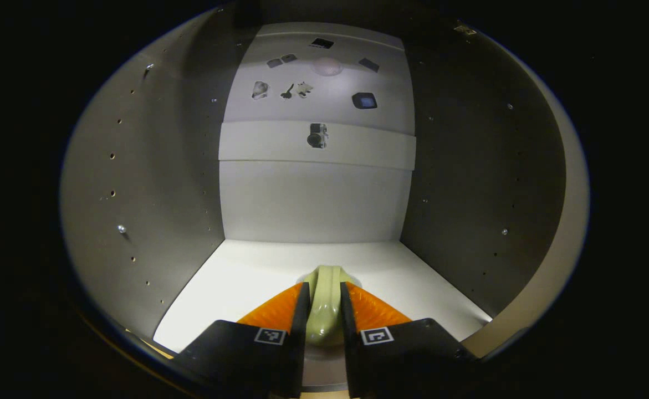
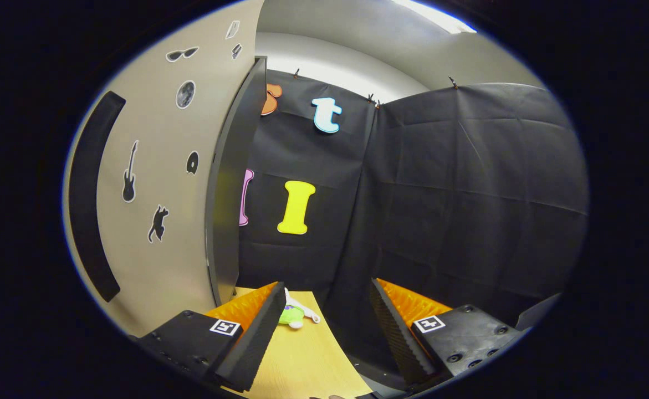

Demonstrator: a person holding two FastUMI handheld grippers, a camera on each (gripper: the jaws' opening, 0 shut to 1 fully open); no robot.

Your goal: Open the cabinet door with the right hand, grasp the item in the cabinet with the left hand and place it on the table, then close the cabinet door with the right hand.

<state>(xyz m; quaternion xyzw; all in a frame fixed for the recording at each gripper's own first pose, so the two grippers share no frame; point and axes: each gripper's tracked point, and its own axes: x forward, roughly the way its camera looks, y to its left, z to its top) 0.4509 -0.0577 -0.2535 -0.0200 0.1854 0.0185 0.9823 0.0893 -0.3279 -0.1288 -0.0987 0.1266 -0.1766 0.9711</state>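
- Pale cabinet [image 1: 313, 194] walls surround the left gripper view: grey side panels with rows of small holes, a white back panel with a lighter band across it, and a white floor [image 1: 235, 277].
- Small stickers [image 1: 288, 90] and a little fitting dot the cabinet's upper back.
- Left tool [image 1: 322, 313] sits low inside the cabinet, its fingers pinching a pale green item [image 1: 324, 305] from both sides; the item stands on the cabinet floor, narrow edge toward the camera.
- Right tool [image 2: 324, 327] hangs outside with its fingers spread wide and nothing between them.
- Beside it on the left, in the right gripper view, stands the open door [image 2: 152, 177], beige with a long dark handle [image 2: 88, 194] and black stickers [image 2: 129, 172].
- Below lies a wooden desk [image 2: 302, 360], with a small green-and-white toy [image 2: 294, 315] near the door's foot.
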